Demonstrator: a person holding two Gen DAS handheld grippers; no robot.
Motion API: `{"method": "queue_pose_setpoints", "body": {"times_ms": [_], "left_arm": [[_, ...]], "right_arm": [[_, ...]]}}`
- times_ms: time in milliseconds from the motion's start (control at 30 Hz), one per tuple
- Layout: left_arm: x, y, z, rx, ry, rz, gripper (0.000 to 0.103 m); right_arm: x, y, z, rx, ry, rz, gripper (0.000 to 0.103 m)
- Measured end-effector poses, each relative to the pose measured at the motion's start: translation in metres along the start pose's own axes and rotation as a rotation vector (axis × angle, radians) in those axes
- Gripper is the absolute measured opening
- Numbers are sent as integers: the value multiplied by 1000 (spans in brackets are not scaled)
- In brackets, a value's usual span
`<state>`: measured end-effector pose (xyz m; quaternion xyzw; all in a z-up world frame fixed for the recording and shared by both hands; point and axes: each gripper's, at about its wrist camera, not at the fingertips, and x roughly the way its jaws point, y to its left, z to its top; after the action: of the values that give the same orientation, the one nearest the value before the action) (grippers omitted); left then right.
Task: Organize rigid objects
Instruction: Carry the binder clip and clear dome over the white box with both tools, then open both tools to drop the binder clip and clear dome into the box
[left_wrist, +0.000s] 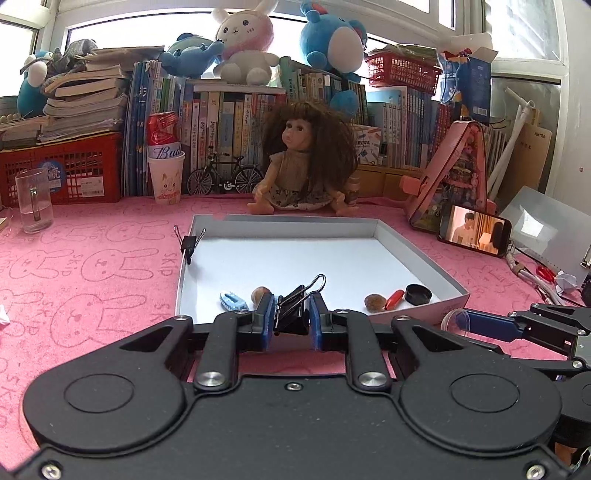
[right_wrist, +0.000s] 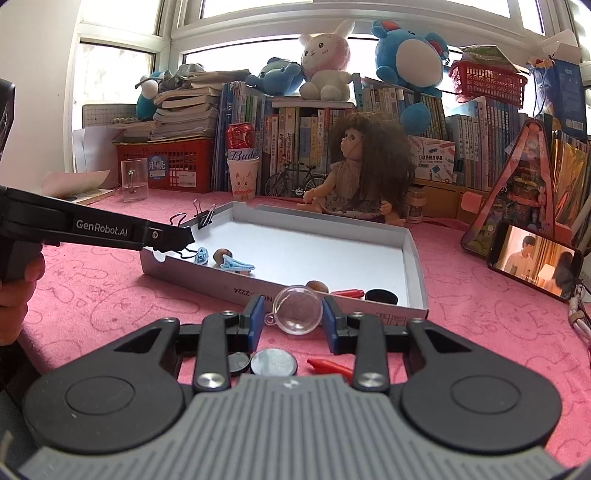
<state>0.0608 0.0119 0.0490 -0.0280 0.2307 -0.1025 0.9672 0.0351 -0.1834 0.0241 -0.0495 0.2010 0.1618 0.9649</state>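
Observation:
My left gripper (left_wrist: 291, 312) is shut on a black binder clip (left_wrist: 295, 314), held just above the near edge of the white box-lid tray (left_wrist: 384, 229). In the right wrist view this gripper (right_wrist: 184, 238) reaches in from the left over the tray's corner. My right gripper (right_wrist: 293, 314) is shut on a clear plastic ball (right_wrist: 297, 310) with a small loop, in front of the tray's near wall (right_wrist: 229, 286). In the tray lie a blue clip (left_wrist: 233, 301), two nuts (left_wrist: 260, 294), a red piece (left_wrist: 394, 299) and a black cap (left_wrist: 418, 294).
Another binder clip (left_wrist: 190, 242) is clipped to the tray's left rim. Coins (right_wrist: 273, 362) and a red piece (right_wrist: 328, 365) lie on the pink mat under my right gripper. A doll (left_wrist: 306, 166), a glass mug (left_wrist: 35, 203), a phone (left_wrist: 474, 230) and books ring the tray.

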Motion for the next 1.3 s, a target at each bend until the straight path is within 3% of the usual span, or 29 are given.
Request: {"method": "queue_pose_setpoints", "body": {"times_ms": [200,400,700,933,1300], "left_arm": [[21,6,24,-17,-15,6,19],[49,20,45,-30,-4,39,19],[109,49,70,-79,118,28,19],[142,56,66,-89,209,72,19],[150,53,52,-79,285,77,19]], "right_arm": [[21,-13,20,50,9,-23,39],[53,-48,39,183,76,-70,39],[106,-97,58,353,259,-85,39],[138,-104,63,368,349,-121,39],[151,-100,59,366,420,-137,39]]}}
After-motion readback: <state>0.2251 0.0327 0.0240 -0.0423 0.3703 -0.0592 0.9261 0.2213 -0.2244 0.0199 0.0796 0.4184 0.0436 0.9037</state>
